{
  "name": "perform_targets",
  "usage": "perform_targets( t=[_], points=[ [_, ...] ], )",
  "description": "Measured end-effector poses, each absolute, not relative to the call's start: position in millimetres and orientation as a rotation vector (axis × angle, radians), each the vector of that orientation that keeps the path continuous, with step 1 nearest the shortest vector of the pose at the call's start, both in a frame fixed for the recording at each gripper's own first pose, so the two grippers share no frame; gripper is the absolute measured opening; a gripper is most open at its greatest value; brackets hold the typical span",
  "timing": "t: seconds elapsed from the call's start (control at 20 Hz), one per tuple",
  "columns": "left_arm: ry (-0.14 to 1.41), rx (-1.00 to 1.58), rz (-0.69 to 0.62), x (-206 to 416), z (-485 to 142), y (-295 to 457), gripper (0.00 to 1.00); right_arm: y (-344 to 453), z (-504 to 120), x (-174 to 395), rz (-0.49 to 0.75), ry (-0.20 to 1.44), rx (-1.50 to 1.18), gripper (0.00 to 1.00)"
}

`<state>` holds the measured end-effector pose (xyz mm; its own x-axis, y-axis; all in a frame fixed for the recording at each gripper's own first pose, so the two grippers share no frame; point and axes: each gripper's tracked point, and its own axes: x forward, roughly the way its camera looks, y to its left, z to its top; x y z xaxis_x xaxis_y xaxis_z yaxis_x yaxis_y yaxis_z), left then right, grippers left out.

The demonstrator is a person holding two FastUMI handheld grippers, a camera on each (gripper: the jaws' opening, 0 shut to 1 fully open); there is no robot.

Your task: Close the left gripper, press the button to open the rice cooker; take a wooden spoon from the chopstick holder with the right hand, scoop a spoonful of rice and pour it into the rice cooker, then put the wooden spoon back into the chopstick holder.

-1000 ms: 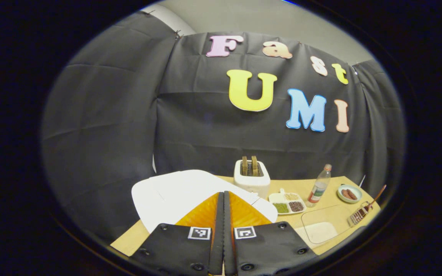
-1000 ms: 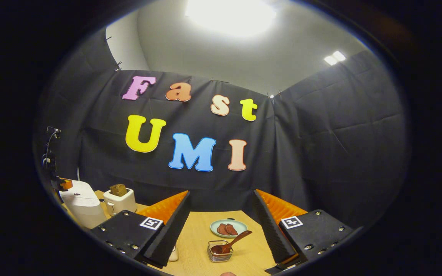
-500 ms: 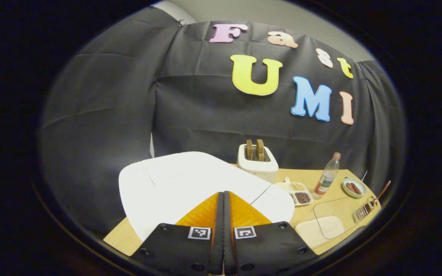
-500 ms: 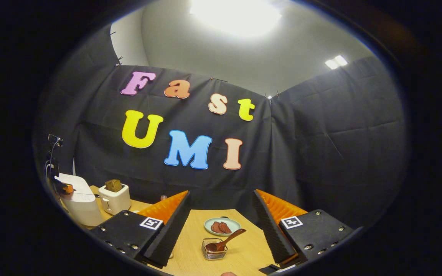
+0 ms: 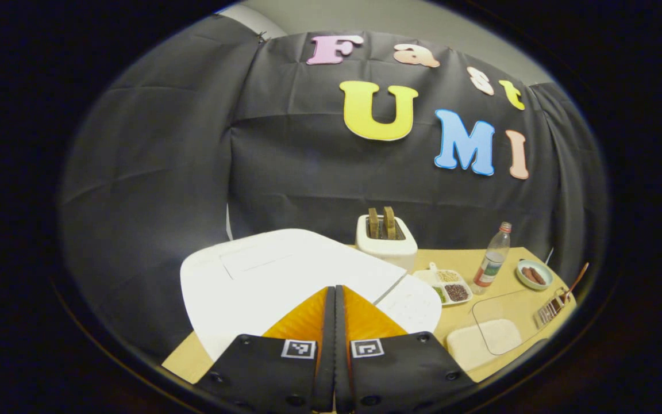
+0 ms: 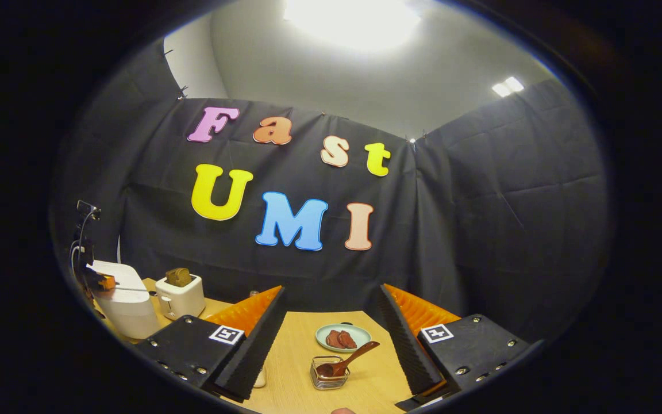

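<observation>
We keep the left gripper (image 5: 334, 345) clenched over the rice cooker (image 5: 285, 276), while our right gripper (image 6: 331, 339) (released) should pinch the light, stiff wooden spoon (image 6: 347, 362) mid-handle.

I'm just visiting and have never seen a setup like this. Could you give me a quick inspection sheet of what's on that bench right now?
Surface: wooden table, light tan.
Job's things: white rice cooker, lid down; wooden spoon standing in the wire chopstick holder; rice tray under a clear cover.
Clutter: toaster with bread, bottle, divided grain dish, plate of sausages.
Grippers: left gripper shut, tip over the cooker's lid; right gripper open, facing the spoon.
Cables: thin wires by the cooker.
Surroundings: black cloth walls, ceiling lights.
</observation>
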<state>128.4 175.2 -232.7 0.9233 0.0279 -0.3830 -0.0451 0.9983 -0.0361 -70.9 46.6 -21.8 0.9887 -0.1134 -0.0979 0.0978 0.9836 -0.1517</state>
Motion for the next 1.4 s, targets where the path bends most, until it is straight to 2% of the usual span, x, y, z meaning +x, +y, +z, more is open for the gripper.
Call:
perform_targets(
  t=[0.35,0.8,0.95,1.15,1.25,1.3,1.4],
  points=[
    [0.228,0.004,0.155,130.6,-144.9,195.0,0.08,19.5,-26.1,-48.4,-0.073,0.107,-0.096,0.96],
    [0.056,-0.009,0.142,77.9,-56.7,141.8,0.11,-5.3,-49.9,-6.5,-0.029,0.119,-0.033,0.96],
    [0.033,-0.009,0.114,58.6,-43.4,119.2,0.57,-18.1,-64.6,5.2,-0.034,0.13,-0.024,0.96],
    [-0.003,-0.041,0.113,30.1,-26.3,98.0,0.99,-34.6,-94.3,26.2,-0.041,0.179,0.01,0.96],
    [-0.025,-0.033,0.107,15.8,-15.6,88.8,0.95,-43.7,-112.1,35.7,-0.047,0.212,0.024,0.96],
    [-0.032,-0.026,0.103,9.8,-9.1,84.2,0.99,-47.8,-122.3,40.4,-0.049,0.23,0.035,0.96],
    [-0.036,-0.017,0.095,-1.1,-1.2,73.9,0.98,-52.3,-144.8,47.7,-0.047,0.277,0.057,0.96]
  ],
)
